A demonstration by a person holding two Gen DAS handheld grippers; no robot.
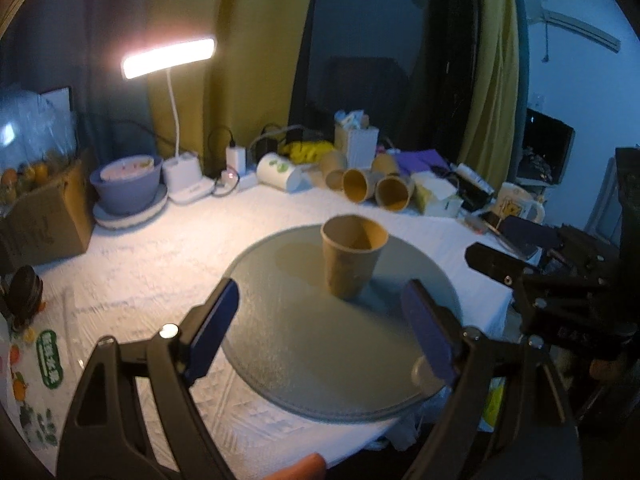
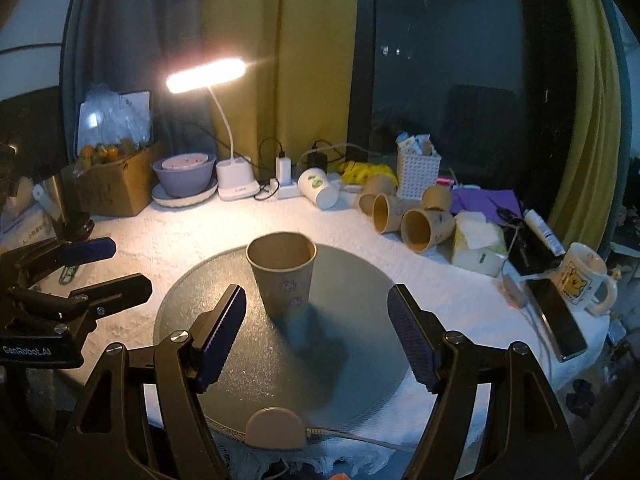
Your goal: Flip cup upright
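Note:
A brown paper cup (image 1: 351, 258) stands upright, mouth up, on a round grey glass plate (image 1: 304, 360). It also shows in the right wrist view (image 2: 283, 276) on the same plate (image 2: 256, 368). My left gripper (image 1: 320, 320) is open and empty, its blue pads a little short of the cup. My right gripper (image 2: 318, 328) is open and empty, also just short of the cup. The right gripper shows at the right edge of the left wrist view (image 1: 520, 256), and the left gripper at the left of the right wrist view (image 2: 100, 268).
Several paper cups (image 2: 404, 216) lie on their sides at the back, next to a white basket (image 2: 418, 174), a lit desk lamp (image 2: 236, 176), a purple bowl (image 2: 184, 176) and a cardboard box (image 2: 116, 188). A mug (image 2: 582, 284) and phone (image 2: 558, 320) sit right.

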